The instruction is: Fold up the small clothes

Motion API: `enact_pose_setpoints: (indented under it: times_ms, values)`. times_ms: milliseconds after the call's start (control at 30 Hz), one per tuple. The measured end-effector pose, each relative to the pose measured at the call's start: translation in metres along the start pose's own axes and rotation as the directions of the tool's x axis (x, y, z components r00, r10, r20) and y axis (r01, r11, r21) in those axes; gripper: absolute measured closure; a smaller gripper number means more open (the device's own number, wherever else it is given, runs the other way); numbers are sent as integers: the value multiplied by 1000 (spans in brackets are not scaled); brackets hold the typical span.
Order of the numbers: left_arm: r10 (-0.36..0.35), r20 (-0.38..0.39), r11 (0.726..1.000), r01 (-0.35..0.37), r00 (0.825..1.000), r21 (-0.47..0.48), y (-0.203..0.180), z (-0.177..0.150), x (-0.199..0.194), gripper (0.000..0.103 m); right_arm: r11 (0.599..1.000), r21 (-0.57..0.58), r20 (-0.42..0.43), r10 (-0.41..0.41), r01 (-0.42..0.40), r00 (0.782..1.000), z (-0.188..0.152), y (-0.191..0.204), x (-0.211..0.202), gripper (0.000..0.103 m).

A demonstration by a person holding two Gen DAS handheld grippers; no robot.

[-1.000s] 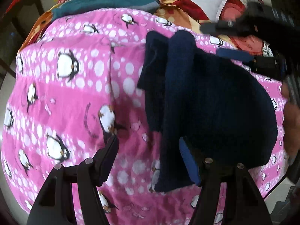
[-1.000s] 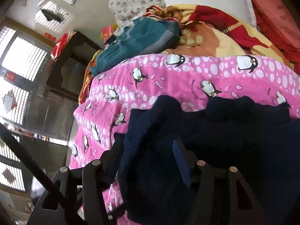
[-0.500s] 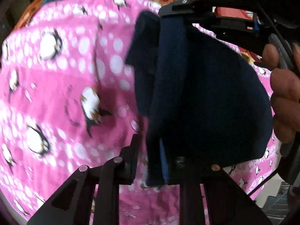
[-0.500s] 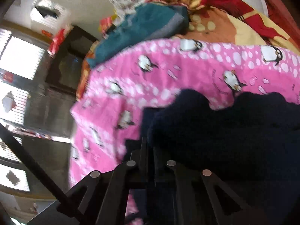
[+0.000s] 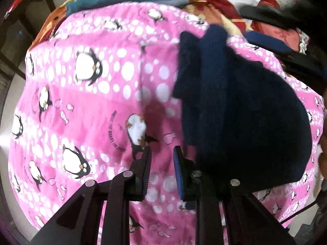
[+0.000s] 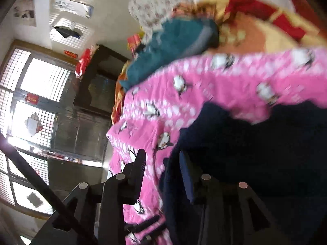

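The left gripper [image 5: 161, 159] stands released, its fingers parted over bare blanket with nothing between them. Just beside its right finger [image 5: 178, 173] lies the dark navy knitted garment [image 5: 245, 110], folded in a rounded heap on the pink fleece blanket printed with penguins and white dots [image 5: 92, 106]. The right gripper [image 6: 162, 171] has just been opening; its fingers stand apart, the navy cloth lying loose against the right one. A folded teal cloth [image 6: 173, 47] lies beyond.
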State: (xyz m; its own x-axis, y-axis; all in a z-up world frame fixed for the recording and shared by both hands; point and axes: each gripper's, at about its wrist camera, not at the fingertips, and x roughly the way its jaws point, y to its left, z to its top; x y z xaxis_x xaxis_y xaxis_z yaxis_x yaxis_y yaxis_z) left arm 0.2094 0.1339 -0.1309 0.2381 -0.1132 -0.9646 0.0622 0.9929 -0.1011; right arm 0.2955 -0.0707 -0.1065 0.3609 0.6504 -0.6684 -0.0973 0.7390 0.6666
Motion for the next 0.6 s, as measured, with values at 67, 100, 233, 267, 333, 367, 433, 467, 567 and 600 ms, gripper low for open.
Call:
enact_pose_setpoints:
  times_ms: [67,100,233,267,333,367,433,467,567,600]
  values:
    - [1,21,1000,-1,1000,18,-10,1,-12,70,998,-18,45,-63,64,997,-2,-9,-36,65]
    - [-1,34,1000,0,999,26,-16,0,-21,68,994,-21,64,-102,104,993,-3,-16,-53,65]
    - [-3,68,999,0,998,54,-36,8,-34,54,963,1,114,-269,271,956,-13,-58,-117,62]
    - [-6,70,998,1,998,60,-40,10,-35,52,947,9,118,-318,320,941,-16,-72,-130,58]
    - [-14,73,997,9,997,73,-52,20,-30,45,917,36,123,-400,398,908,-20,-97,-149,53]
    - [-15,73,997,10,997,79,-56,22,-30,42,898,63,124,-441,436,889,-23,-113,-160,53]
    - [-18,74,996,11,997,91,-68,32,-22,38,878,127,133,-476,462,869,-27,-137,-176,53]
    - [-17,75,995,10,997,95,-71,35,-19,37,870,165,138,-487,465,863,-29,-151,-184,52]
    - [-3,82,994,-6,997,110,-78,49,-7,37,865,185,141,-493,466,859,-24,-174,-189,44]
    - [2,85,993,-12,996,114,-78,55,-2,37,865,179,134,-493,468,860,-22,-177,-187,42]
